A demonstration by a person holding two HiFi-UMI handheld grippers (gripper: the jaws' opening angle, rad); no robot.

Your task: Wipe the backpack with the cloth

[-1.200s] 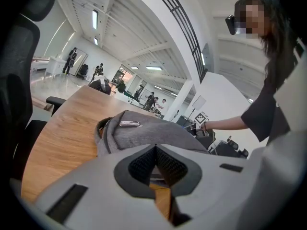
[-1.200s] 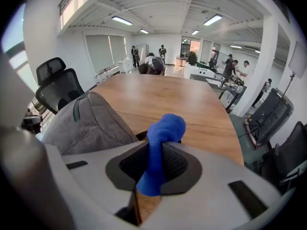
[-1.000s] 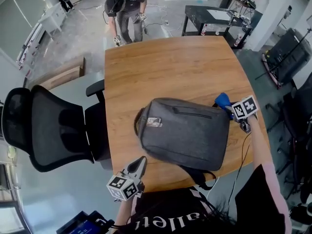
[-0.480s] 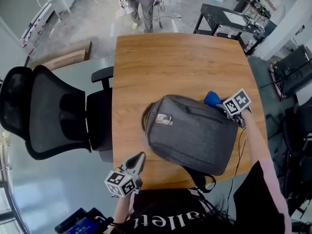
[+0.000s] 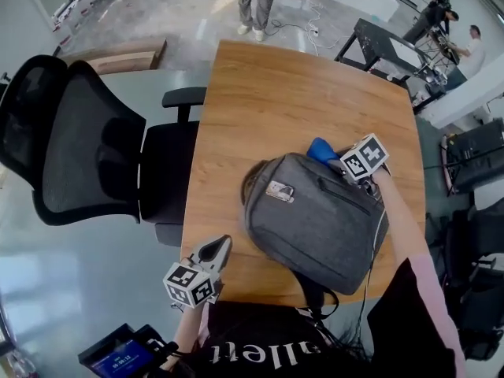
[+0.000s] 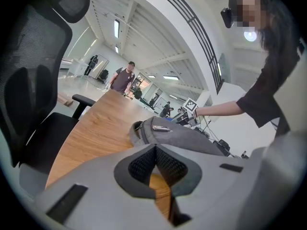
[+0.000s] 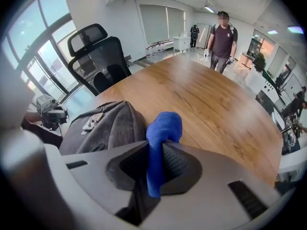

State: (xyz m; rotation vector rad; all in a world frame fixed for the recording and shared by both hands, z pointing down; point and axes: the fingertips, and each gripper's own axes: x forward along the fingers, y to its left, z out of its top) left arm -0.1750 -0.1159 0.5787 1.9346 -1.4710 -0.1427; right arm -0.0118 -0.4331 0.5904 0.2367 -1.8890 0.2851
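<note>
The left gripper hangs off the near edge of the table, its jaws pressed together with nothing between them; only bare wood shows past them. The backpack lies flat ahead of it and to its right, well apart from its tips.

A metal tag sits on the bag's face, on the end nearer the left gripper.

The right gripper is at the bag's far corner, jaws clamped on the blue cloth. A rounded fold of it bulges out past the tips, and the bag's grey flank lies just left of them. The cloth looks to be against the bag's edge, though contact is not certain.

The wipe seems to be at its start. It would go best if the right gripper tips down so the soft bulge, not the hard jaw tips, meets the fabric. It should then draw across the face in long, overlapping passes toward the left gripper.

The bag may slide on the smooth wood, so the left gripper would do well to press down on its near corner. The cloth should pass lightly over the tag and zip, lest it snag
</note>
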